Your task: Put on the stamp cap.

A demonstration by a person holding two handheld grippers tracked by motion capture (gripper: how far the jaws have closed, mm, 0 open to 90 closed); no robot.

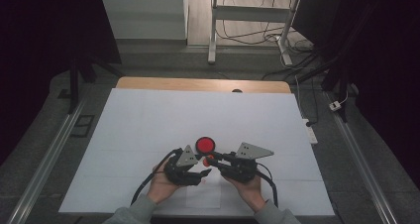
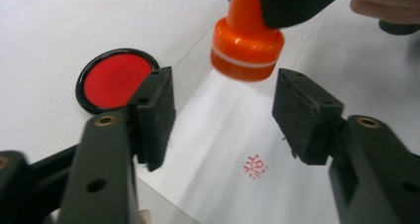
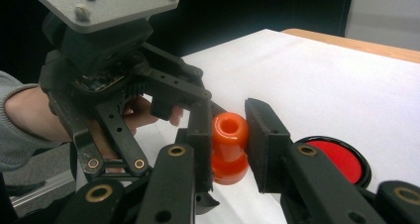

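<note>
Dark room, white-covered surface [image 1: 148,135] with a wooden edge at the far side; desk legs and cables on the floor beyond.

Right tool [image 3: 227,135] is clamped on an orange stamp [image 3: 229,147], pads pressing both sides of its handle. In the left gripper view the stamp [image 2: 246,45] hangs with its round base down, lifted off the paper, though how far off is hard to judge from that angle.

Left tool [image 2: 223,115] stands partly open, nothing between its pads. It sits just beside the right tool [image 1: 210,159], at the near middle of the surface.

A white paper sheet [image 2: 218,154] lies under both tools. A round red stamp mark [image 2: 254,166] sits on it, between the left tool's pads as seen from that tool.

Red ink pad [image 1: 205,145] in a black round case rests on the surface just past the tools, near the stamp but apart from it.
</note>
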